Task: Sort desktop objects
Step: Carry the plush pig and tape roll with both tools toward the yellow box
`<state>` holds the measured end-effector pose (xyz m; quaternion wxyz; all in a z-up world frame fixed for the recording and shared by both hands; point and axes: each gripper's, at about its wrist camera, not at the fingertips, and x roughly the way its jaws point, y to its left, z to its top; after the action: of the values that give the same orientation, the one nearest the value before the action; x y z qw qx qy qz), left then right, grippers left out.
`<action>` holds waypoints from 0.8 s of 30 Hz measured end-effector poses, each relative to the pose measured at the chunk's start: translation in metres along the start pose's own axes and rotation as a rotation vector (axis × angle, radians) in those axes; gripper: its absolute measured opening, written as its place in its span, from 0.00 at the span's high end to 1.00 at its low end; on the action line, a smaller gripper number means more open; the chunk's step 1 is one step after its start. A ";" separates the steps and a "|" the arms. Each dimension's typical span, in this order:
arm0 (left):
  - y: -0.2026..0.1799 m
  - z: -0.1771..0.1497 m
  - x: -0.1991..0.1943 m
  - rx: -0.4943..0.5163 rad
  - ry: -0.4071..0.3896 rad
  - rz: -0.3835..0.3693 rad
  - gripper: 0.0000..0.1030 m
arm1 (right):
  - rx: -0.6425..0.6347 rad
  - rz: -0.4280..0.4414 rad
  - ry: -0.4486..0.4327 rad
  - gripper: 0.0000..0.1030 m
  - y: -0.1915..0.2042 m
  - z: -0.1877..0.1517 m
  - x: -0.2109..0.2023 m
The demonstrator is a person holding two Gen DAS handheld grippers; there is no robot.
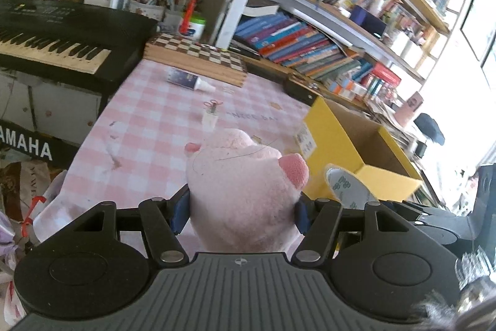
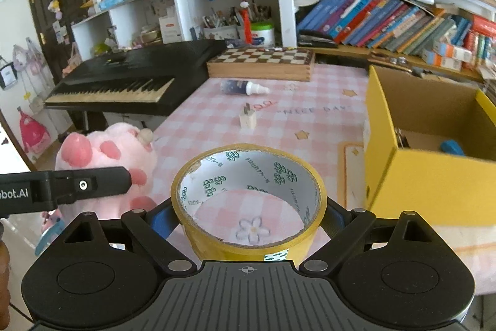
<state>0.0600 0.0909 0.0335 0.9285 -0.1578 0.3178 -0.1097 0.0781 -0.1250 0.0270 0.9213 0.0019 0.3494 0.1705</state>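
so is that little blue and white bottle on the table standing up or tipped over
Tipped over. The bottle lies on its side on the pink checked tablecloth, white cap pointing toward the yellow box.

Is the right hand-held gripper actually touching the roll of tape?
Touching. The right wrist view shows the right hand-held gripper closed on the yellow tape roll, a finger pressed against each side of the roll, which is lifted above the pink checked tablecloth.

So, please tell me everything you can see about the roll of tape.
The roll of tape is yellowish-brown outside, with a white inner core printed with green logos and text. A small patterned sticker sits on its near edge. The right gripper holds it, jaws closed on its two sides, opening tilted upward, above the pink checked tablecloth, left of the yellow box.
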 end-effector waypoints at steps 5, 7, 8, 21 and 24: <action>-0.007 -0.009 -0.010 0.027 0.007 -0.031 0.41 | 0.024 -0.026 0.001 0.10 0.002 -0.017 -0.016; -0.010 -0.013 -0.013 0.039 0.016 -0.046 0.41 | 0.039 -0.040 -0.001 0.10 0.001 -0.024 -0.023; -0.011 -0.015 -0.013 0.047 0.023 -0.055 0.41 | 0.047 -0.048 -0.002 0.10 0.001 -0.027 -0.026; -0.038 -0.033 -0.012 0.134 0.095 -0.177 0.41 | 0.169 -0.164 0.006 0.10 -0.017 -0.061 -0.060; -0.047 -0.037 -0.008 0.151 0.114 -0.208 0.41 | 0.185 -0.189 0.010 0.10 -0.021 -0.067 -0.067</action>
<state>0.0258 0.0415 0.0275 0.9018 -0.1132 0.3428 -0.2376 -0.0049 -0.1740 0.0170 0.9274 0.0532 0.3668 0.0501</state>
